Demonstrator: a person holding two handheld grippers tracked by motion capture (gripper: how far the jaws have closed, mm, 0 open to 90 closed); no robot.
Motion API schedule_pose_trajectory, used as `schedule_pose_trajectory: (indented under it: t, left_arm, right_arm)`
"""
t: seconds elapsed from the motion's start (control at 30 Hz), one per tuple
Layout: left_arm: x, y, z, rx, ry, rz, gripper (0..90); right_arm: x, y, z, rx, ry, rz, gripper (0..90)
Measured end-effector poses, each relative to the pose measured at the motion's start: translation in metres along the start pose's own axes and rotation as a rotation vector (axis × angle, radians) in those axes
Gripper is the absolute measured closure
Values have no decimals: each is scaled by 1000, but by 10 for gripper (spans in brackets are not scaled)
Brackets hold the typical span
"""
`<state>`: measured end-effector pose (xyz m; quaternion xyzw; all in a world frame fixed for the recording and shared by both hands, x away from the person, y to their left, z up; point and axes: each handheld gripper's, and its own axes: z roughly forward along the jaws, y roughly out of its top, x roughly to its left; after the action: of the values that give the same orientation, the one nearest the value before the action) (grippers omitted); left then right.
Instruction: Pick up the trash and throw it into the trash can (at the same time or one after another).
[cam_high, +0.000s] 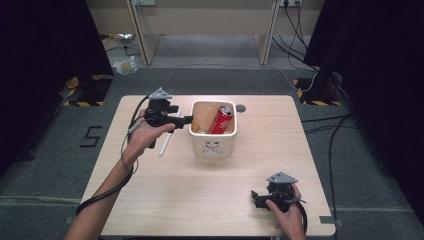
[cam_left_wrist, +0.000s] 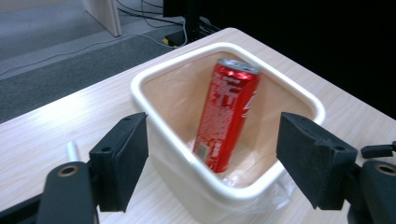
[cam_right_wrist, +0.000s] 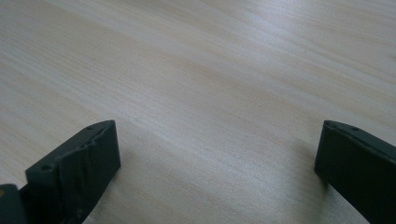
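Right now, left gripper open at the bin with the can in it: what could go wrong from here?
1. The red can leans tilted against the wall of the white bin; a nudge could slide or tip it.
2. The left gripper sits at the bin's rim with its jaws wide, so pushing in might shove the light bin.
3. The white stick lies under that hand and could get knocked off the table.

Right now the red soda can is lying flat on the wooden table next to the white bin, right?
Not quite. The red soda can is leaning inside the white plastic bin, not lying on the light wooden table beside it. The left gripper view shows this most clearly.
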<state>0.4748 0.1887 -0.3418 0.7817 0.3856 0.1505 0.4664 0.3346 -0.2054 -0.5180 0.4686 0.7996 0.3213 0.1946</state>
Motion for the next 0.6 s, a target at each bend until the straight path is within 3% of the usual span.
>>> schedule_pose_trajectory:
  t: [0.4, 0.6]
  left_arm:
    - [26, -22, -9, -1, 49, -46, 248]
    - [38, -34, -4, 13, 96, -60, 248]
  right_arm:
    - [0, 0, 0, -1, 0, 0, 3]
    - [0, 0, 0, -1, 0, 0, 3]
